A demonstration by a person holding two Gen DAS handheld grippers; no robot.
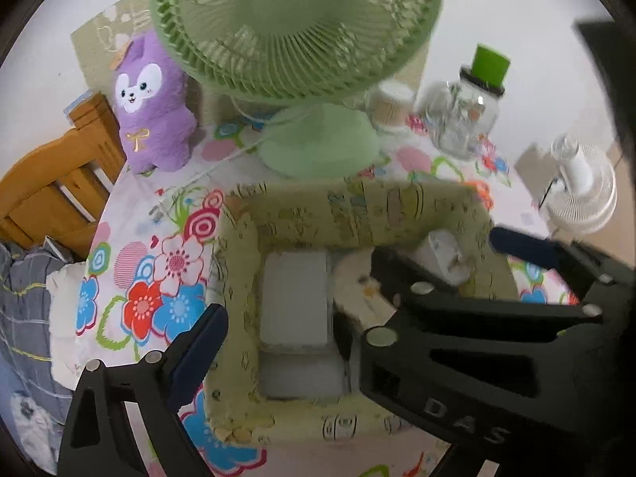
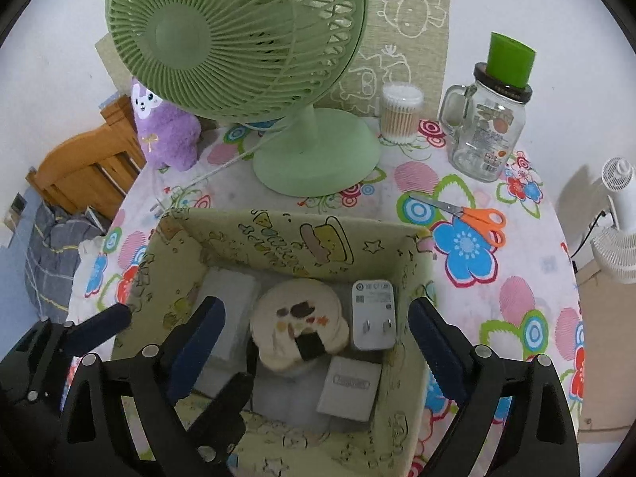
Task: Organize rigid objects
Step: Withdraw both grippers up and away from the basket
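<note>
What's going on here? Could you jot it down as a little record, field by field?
Surface: table with flowered cloth
Box: fabric bin, open top
In bin: round case, white charger, small white box, flat white box
Outside bin: scissors, green fan, jar, swabs, purple plush
Left claw: open, empty, over bin
Right claw: open, empty, over bin

Charger (image 2: pixel 373 315) in box (image 2: pixel 278 238) — fan (image 2: pixel 314 159) behind it.
</note>
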